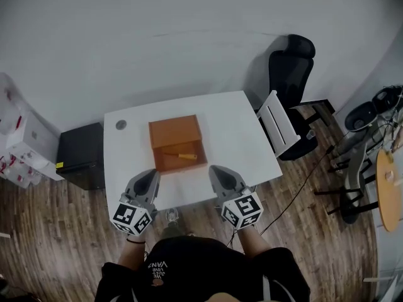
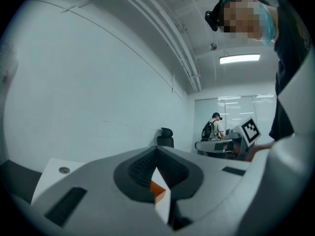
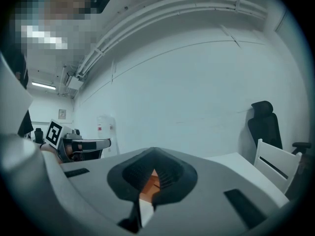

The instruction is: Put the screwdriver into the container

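An orange container (image 1: 176, 131) stands in the middle of the white table (image 1: 245, 131). In its open near half lies the screwdriver (image 1: 186, 156), with a yellow handle. My left gripper (image 1: 153, 173) hovers over the table's front edge, just left of the container, and is shut with nothing in it. To the container's right, my right gripper (image 1: 216, 168) is at the same edge, also shut and empty. In the left gripper view, the left gripper (image 2: 156, 152) shows a sliver of the orange container (image 2: 157, 187) through its jaws. The right gripper (image 3: 153, 155) likewise frames the container (image 3: 150, 183).
A round grommet (image 1: 121, 124) sits at the table's far left corner. A white chair (image 1: 277, 124) and a black office chair (image 1: 293, 68) stand to the right, a black cabinet (image 1: 82, 156) to the left. A cable (image 1: 302, 187) runs over the floor. A person (image 2: 215, 127) stands far off.
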Demonstrator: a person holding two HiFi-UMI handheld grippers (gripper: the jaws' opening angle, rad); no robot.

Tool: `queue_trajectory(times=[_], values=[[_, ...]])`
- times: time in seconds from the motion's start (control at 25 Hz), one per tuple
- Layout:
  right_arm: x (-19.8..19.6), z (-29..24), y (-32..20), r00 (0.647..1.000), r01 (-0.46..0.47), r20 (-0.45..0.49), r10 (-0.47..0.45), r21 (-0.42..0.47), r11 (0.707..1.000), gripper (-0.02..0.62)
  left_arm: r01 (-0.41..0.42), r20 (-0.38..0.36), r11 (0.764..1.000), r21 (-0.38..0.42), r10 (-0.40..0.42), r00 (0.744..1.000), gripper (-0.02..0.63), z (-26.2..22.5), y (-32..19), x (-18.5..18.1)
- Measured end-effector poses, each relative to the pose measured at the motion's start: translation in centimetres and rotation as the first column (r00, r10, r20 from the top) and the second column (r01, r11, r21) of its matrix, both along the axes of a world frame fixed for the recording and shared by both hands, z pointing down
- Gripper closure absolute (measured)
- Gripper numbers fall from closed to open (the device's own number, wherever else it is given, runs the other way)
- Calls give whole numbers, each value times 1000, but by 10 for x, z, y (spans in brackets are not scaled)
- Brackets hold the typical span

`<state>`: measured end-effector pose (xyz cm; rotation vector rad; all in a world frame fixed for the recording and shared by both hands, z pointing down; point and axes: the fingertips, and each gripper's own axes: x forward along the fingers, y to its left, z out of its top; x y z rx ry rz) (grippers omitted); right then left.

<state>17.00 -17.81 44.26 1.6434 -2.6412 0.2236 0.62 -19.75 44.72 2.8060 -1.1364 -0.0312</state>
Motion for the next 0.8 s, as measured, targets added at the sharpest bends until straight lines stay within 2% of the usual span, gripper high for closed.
queue_trajectory(times=[0.8], values=[[-7, 7, 11, 1000, 16, -7, -16, -12, 1000, 584, 18, -8, 1000, -3, -18, 1000, 592, 2, 13, -2]])
